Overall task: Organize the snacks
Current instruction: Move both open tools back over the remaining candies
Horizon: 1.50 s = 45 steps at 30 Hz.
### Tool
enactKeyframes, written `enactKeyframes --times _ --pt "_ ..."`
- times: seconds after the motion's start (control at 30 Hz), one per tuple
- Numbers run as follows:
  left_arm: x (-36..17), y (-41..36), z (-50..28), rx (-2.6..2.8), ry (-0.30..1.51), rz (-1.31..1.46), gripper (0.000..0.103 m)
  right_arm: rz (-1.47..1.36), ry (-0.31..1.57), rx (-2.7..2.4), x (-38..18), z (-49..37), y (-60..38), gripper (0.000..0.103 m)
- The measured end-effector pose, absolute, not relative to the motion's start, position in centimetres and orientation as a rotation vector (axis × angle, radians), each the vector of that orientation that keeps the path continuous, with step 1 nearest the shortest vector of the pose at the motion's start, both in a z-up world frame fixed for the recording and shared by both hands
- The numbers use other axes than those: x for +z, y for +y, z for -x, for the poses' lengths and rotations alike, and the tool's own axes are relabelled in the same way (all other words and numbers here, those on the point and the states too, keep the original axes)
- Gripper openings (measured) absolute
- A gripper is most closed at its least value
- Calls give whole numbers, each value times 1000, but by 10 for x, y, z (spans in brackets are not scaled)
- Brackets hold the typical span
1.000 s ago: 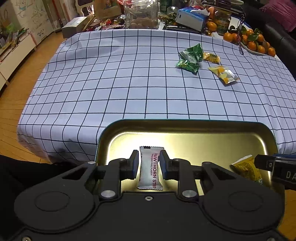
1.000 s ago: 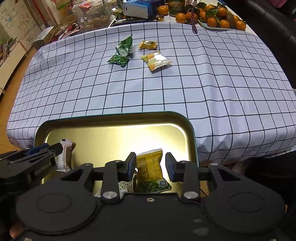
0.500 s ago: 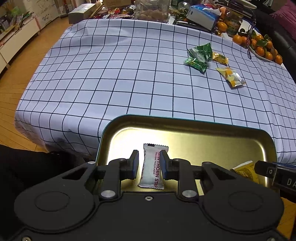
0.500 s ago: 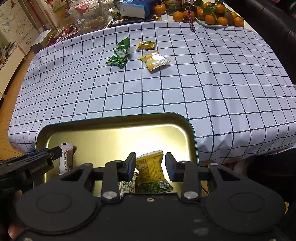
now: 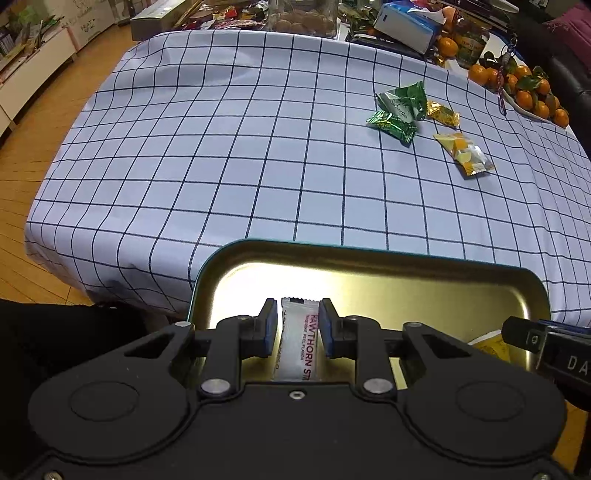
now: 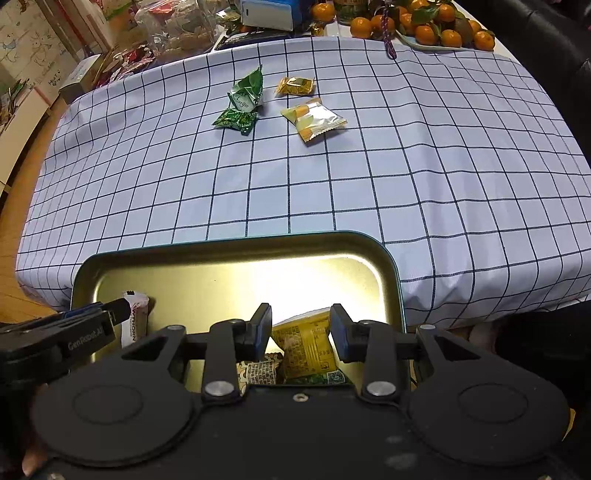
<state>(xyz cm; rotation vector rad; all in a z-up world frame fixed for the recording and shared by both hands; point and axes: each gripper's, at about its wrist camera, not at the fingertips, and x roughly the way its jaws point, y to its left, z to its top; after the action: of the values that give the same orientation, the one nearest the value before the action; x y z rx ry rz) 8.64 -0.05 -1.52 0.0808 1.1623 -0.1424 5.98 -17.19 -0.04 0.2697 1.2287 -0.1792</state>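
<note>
a home: checked tablecloth (image 5: 258, 147), tangerines (image 6: 436, 29), wooden floor (image 5: 22, 147).

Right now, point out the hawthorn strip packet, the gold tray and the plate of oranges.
hawthorn strip packet (image 5: 301, 332): left wrist view, white wrapper's middle.
gold tray (image 6: 229, 254): right wrist view, far rim.
plate of oranges (image 6: 424, 31): right wrist view, fruit pile.

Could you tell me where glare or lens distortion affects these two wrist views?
Left wrist: glare whitens the tray floor just beyond the hawthorn strip; tablecloth grid lines bow. Right wrist: similar hotspot on the tray floor, grid curved too.
</note>
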Motion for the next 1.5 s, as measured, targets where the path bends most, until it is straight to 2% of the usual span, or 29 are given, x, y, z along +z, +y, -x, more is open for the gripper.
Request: enactKeyframes --times 0.43,0.6,0.87,1.2,1.5 --pt "10 -28 -143 -168 1107 -151 34 -290 1225 -173 22 -116 -201 37" --pt "2 -35 -175 -177 1099 -183 34 -280 1201 -204 28 -150 -222 37" --pt "-16 -46 -220 -202 1191 -157 34 -313 1234 -255 14 -211 -257 37" --pt "-21 -73 -265 -220 1208 -168 34 -304 1282 -284 -8 -267 -267 37" --pt "-24 -95 -290 -243 1224 -122 34 -507 1396 -336 -29 -286 -287 37"
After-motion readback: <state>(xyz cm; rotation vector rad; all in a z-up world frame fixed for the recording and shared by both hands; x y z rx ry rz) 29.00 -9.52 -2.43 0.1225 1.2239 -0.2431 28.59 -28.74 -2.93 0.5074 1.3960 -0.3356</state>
